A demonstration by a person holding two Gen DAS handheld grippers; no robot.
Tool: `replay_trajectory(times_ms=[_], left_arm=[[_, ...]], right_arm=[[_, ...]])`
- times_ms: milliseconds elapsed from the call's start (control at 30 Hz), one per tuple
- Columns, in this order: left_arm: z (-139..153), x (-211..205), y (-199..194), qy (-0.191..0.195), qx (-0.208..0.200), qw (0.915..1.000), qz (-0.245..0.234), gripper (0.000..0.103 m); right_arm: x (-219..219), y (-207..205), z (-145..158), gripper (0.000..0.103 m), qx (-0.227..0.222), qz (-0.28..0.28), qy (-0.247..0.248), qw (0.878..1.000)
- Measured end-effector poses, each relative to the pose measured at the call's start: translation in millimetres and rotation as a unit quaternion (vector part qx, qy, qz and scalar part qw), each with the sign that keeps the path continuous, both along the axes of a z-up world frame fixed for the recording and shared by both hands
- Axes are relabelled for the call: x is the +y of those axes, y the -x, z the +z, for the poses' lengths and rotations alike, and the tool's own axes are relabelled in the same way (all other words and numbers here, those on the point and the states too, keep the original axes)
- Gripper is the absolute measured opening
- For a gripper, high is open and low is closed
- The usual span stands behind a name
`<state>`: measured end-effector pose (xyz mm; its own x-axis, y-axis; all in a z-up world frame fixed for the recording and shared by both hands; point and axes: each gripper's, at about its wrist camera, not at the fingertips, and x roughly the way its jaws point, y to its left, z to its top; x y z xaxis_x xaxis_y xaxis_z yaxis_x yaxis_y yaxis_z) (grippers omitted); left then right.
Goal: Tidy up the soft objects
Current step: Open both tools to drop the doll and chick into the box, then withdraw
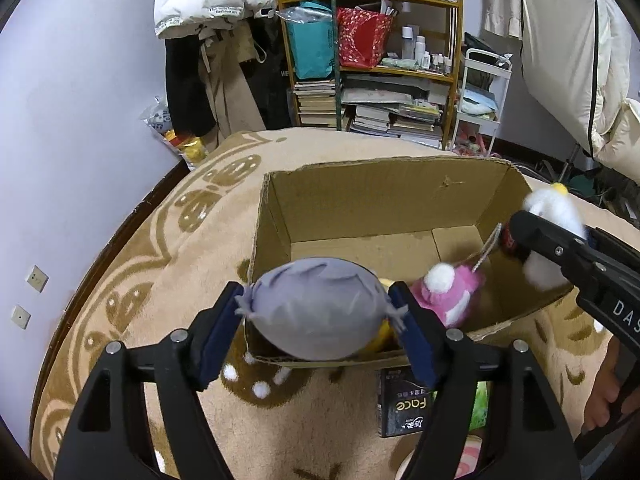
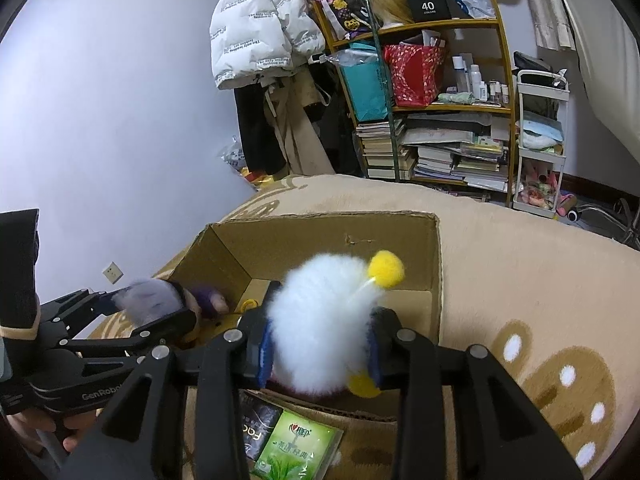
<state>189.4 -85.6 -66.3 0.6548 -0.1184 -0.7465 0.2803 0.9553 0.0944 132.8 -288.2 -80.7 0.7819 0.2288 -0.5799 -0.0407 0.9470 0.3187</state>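
Observation:
An open cardboard box (image 1: 384,184) sits on a beige patterned blanket. My left gripper (image 1: 320,312) is shut on a grey-headed plush doll (image 1: 316,308) at the box's near left rim; it also shows in the right wrist view (image 2: 152,300). My right gripper (image 2: 320,344) is shut on a fluffy white plush (image 2: 320,320) with a yellow pom-pom, held over the box's near right side; it also shows in the left wrist view (image 1: 554,216). A pink and white plush (image 1: 448,292) lies inside the box, with something yellow partly hidden behind the grey doll.
A black "Face" tissue pack (image 1: 404,404) and a green tissue pack (image 2: 296,444) lie on the blanket (image 1: 160,264) in front of the box. A cluttered bookshelf (image 1: 380,60), hanging coats and a white cart (image 1: 484,96) stand behind the bed.

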Motion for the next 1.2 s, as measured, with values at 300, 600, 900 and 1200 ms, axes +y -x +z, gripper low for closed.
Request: replay_trajectory(times_ms=[300,600,900,1200], left_arm=[[7.1,4.7,7.3,0.001,-0.001,1.0000,0.004,0.084],[23.9,16.5,27.1,0.005,-0.009,0.9997,0.023,0.097],[36.8,23.9,60.3,0.001,-0.010,0.9996,0.025,0.100],[39.1,31.4,89.3,0.010,0.009,0.9996,0.024,0.100]], right_arm=[[-0.8,11.4,9.8,0.071,-0.003,-0.006,-0.005,1.000],[-7.0,43.1,24.5,0.103,0.011,-0.029,-0.013,0.999],[-16.1,74.9,32.7,0.103,0.032,-0.051,-0.033,0.998],[-11.0,104.2,29.5,0.103,0.058,-0.060,-0.043,0.996]])
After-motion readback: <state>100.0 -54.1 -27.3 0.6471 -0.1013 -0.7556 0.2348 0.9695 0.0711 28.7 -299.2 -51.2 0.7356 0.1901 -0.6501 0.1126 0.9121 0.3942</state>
